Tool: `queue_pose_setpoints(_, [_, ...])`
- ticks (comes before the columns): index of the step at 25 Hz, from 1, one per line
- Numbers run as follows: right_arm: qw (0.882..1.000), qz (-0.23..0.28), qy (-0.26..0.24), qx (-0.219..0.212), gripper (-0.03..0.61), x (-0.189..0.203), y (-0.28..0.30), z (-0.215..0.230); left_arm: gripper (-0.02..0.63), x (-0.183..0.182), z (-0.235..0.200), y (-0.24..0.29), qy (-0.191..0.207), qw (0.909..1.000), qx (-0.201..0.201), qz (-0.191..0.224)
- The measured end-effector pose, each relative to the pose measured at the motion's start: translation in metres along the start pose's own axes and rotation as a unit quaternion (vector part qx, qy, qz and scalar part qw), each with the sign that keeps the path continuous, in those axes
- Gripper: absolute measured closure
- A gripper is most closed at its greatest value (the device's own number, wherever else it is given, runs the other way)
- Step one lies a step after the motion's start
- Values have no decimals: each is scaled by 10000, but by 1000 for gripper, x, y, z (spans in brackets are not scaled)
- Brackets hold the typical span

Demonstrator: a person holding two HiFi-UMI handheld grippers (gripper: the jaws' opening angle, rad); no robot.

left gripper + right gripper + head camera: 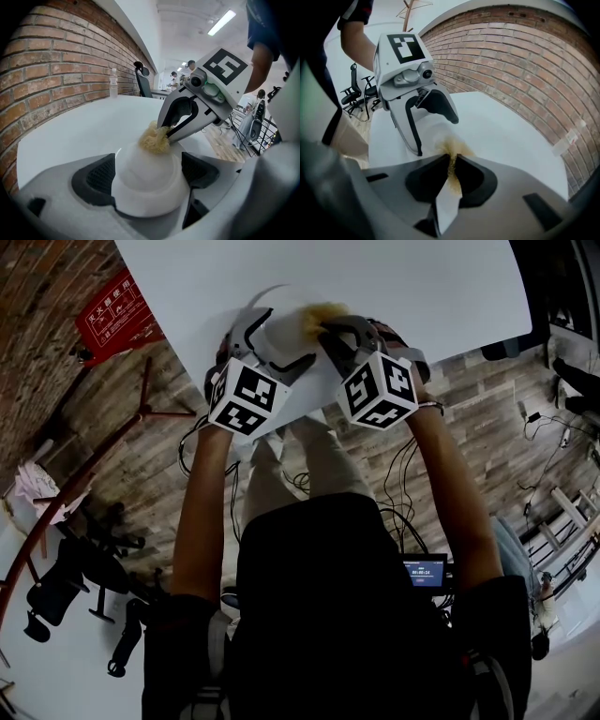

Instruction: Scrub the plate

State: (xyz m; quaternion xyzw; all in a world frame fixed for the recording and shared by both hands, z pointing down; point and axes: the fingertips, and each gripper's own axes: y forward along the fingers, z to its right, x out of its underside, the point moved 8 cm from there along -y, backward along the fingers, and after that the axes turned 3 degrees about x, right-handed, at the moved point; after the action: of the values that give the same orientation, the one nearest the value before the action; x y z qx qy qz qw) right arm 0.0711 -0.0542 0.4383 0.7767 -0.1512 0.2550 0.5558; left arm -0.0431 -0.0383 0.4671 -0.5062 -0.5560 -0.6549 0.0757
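In your head view the left tongs [279, 341] cover most of the plate [278, 326], and the right tongs [330, 332] hide the near side of the scrubber [317, 313]. In your right gripper view the white plate blends into the white counter [511, 136], so its rim cannot be traced. The counter runs off the head view's top edge, and the print on the red sign [117, 310] is too small to read.
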Motion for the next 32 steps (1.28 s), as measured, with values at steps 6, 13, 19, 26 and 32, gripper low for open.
queue_pose_setpoints(6, [10000,-7,-43,29,525,-7,4,8,192,-3,2,-2,23,10000,-10,18])
queue_pose_setpoints(13, [9995,35,-314,-32,525,-19,16,13,192,-5,4,-1,27,10000,-9,14])
queue_pose_setpoints(19, [9990,89,-420,-109,525,-28,30,15,192,-4,4,3,29,10000,-6,11])
queue_pose_setpoints(26, [9986,102,-478,-180,525,-35,38,18,192,-4,3,4,30,10000,-11,8])
queue_pose_setpoints(32, [9991,113,-384,-144,525,-35,36,18,192,-4,3,4,34,10000,-4,14])
